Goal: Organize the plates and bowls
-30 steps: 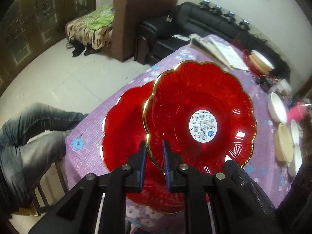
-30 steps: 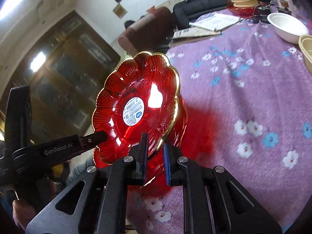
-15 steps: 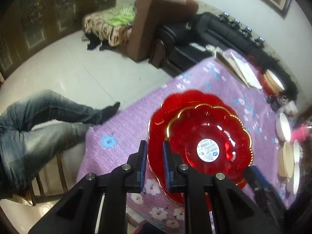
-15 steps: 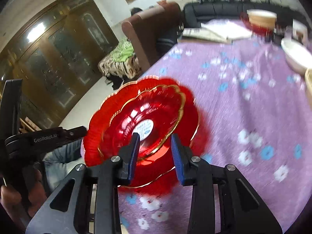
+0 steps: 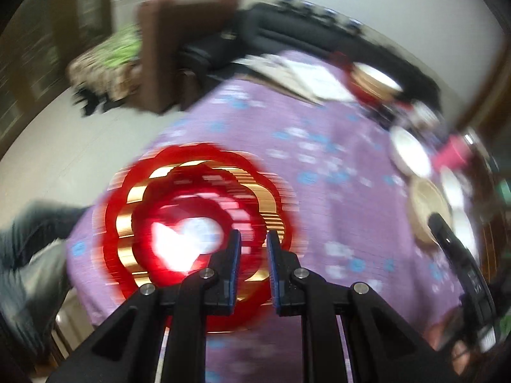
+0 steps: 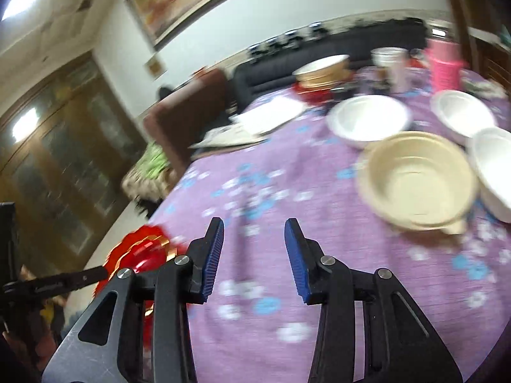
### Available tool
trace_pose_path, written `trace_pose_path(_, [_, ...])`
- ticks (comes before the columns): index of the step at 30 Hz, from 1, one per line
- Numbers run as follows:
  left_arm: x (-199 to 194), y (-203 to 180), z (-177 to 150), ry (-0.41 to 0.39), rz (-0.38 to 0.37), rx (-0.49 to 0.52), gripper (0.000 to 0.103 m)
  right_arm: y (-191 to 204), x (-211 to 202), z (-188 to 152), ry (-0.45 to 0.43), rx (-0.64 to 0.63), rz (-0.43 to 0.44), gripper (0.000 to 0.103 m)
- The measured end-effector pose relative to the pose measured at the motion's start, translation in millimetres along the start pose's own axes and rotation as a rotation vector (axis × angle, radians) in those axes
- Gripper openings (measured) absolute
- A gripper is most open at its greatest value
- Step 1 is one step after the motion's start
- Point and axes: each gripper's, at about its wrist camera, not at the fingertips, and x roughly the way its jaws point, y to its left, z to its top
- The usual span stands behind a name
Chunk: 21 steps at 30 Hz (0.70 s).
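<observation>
The purple flowered tablecloth (image 6: 319,191) fills everything ahead of both sets of jaws, blurred in both views. On it, ahead and to the left of the left gripper (image 5: 250,239), sit the stacked red scalloped glass plates with gold rims (image 5: 191,210), the smaller one nested on the larger, a bright glare on its centre. They lie flat on the cloth near the table's corner, touched by neither tool. In the right wrist view the same red stack (image 6: 140,252) peeks out low on the left, beyond the left finger.

Ahead and to the right of the right gripper (image 6: 254,229) sits a beige round plastic bowl (image 6: 415,178), well beyond the tips. Past it and further right, three white round bowls (image 6: 367,121) cluster together. Further back, a stack of beige bowls in a red dish (image 6: 319,76) stands by a pink plastic cup (image 6: 445,67).

The left gripper's blue-padded jaws stand narrow with nothing between them. The right gripper's jaws have just been opening; a clear gap shows between the pads, only bare cloth beyond.
</observation>
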Motion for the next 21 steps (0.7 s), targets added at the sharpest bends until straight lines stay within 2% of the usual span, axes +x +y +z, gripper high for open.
trace_pose_path(3, [10,-50,6,0.022,-0.045,0.087,0.023,-42,-18,9,-0.031,0.078,-0.037,0.040])
trace_pose_path(8, [27,-126,16,0.030,-0.092,0.215,0.052,-110,-50,21,-0.058,0.213,-0.049,0.040])
trace_pose_path(10, [34,-146,20,0.028,-0.093,0.241,0.061,-132,-61,24,-0.059,0.267,-0.028,0.040])
trace_pose_path(12, [46,-170,26,0.047,-0.112,0.253,0.062,-156,-62,23,-0.029,0.350,0.037,0.040])
trace_pose_path(14, [60,-189,32,0.068,-0.116,0.267,0.062,-171,-58,21,-0.009,0.414,0.062,0.040])
trace_pose_path(18, [80,-212,39,0.079,-0.096,0.282,0.062,-184,-46,16,0.015,0.488,0.087,0.040])
trace_pose_path(21, [92,-219,44,0.103,-0.107,0.279,0.062,-191,-37,14,0.036,0.535,0.065,0.039])
